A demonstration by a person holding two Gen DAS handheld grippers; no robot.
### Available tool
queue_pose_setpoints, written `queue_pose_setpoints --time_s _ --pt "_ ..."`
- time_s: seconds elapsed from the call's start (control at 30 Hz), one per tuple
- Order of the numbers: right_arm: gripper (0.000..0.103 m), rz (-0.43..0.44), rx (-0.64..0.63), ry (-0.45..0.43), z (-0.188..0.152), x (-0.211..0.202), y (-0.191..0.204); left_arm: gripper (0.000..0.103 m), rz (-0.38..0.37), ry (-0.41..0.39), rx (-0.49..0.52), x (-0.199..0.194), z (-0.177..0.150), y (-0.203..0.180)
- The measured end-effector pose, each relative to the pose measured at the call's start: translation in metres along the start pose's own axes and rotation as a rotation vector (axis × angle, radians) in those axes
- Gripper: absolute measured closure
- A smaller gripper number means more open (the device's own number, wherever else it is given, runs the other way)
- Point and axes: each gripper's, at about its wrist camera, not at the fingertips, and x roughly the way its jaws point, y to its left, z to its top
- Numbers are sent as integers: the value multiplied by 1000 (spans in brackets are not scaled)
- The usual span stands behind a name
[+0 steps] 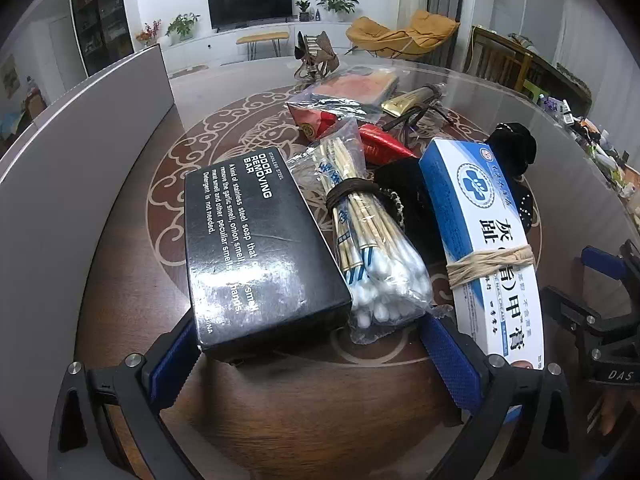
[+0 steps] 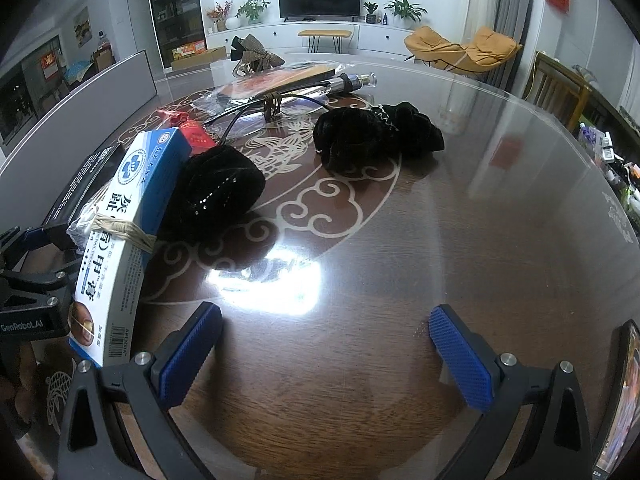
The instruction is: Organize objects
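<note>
"ODOR REMOVING BAR" is printed on the glossy black cardboard box [image 1: 256, 248], laid lengthwise away from the wide-open left gripper [image 1: 308, 354], on the glass-topped round table [image 2: 460, 208]; the right gripper [image 2: 326, 344] is spread open too, nothing held.

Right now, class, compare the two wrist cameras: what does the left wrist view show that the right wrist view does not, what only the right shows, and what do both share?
Only the left wrist view shows the bag of cotton swabs, bound by a brown band, and the readable top of the black box, which lies partly between the open left tool.

Only the right wrist view shows the black scrunchie and the open right tool over bare table.

Both show the blue and white box with its rubber band, and the television.
</note>
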Motion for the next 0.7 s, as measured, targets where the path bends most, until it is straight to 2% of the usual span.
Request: queue_pose_setpoints --time_s 0.7 --pt "0 2 1 0 -1 -1 -1 0 4 -9 2 -3 -3 -2"
